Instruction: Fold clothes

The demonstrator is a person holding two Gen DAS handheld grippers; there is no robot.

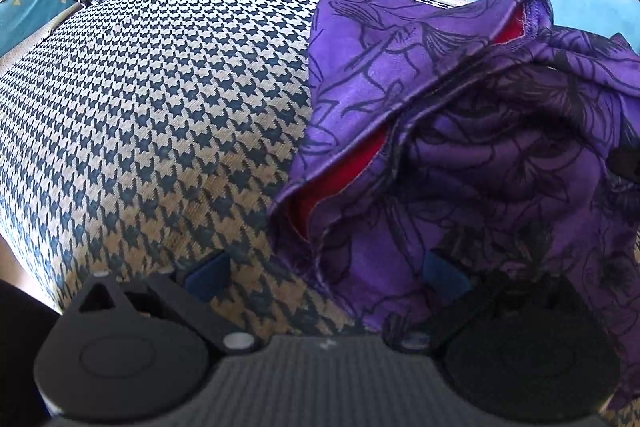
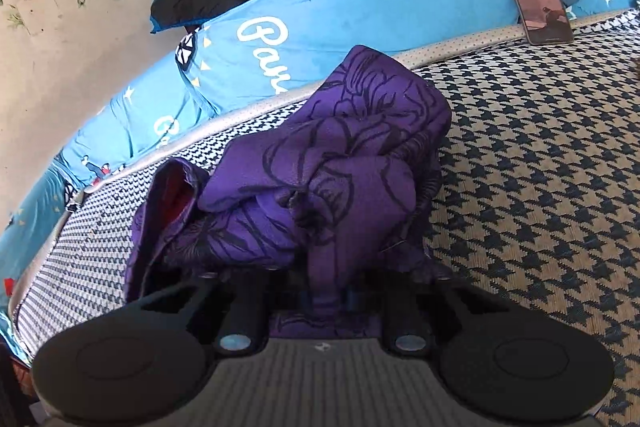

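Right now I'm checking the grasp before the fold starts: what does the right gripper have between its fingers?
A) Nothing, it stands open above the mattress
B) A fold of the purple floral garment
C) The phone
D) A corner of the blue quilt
B: in the right wrist view the right gripper is pinched shut on a fold of the purple floral garment.

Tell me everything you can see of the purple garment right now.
The purple garment is soft, thin fabric printed with dark outlined flowers, with a red inner side showing at its openings. It lies crumpled and unfolded in a bunched heap on the houndstooth-covered surface. The right gripper is shut on a pinched fold of it. The left gripper is open, its right finger against the cloth's edge.
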